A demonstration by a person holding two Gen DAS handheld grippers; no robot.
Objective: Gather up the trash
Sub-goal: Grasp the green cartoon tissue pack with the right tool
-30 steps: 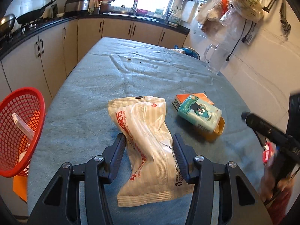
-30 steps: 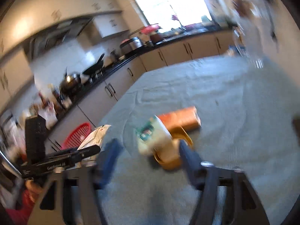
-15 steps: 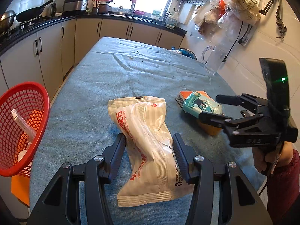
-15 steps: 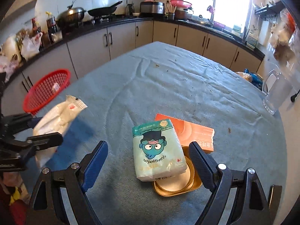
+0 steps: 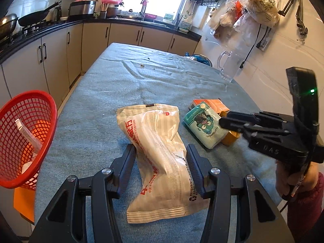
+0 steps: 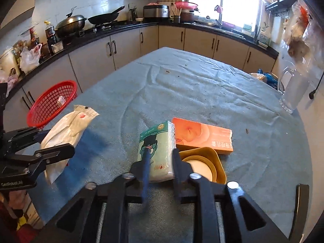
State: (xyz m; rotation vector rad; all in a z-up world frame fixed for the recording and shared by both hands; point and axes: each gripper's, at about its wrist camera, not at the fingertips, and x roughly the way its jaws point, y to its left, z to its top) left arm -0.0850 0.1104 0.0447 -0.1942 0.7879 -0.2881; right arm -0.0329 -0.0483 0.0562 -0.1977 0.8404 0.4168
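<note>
My left gripper [image 5: 161, 151] is shut on a crumpled white wrapper with red print [image 5: 156, 147], held above the grey-blue table cloth; the wrapper also shows in the right wrist view [image 6: 64, 135]. My right gripper [image 6: 161, 154] has its fingers pressed on both sides of a green tissue pack with a cartoon face [image 6: 156, 151], which lies partly on a yellow dish [image 6: 204, 166]. The pack [image 5: 204, 127] and the right gripper [image 5: 232, 123] also show in the left wrist view. A red mesh basket [image 5: 22, 137] with some trash in it hangs off the table's left edge.
An orange flat box [image 6: 204, 135] lies behind the dish. A clear jug [image 5: 228, 66] stands at the far right by the wall. Kitchen counters with pans [image 6: 103, 18] run along the left and back. Small crumbs [image 5: 142, 66] dot the far cloth.
My right gripper has come in from the right and closed from wide open onto the green tissue pack. My left gripper still holds the white wrapper in the same place.
</note>
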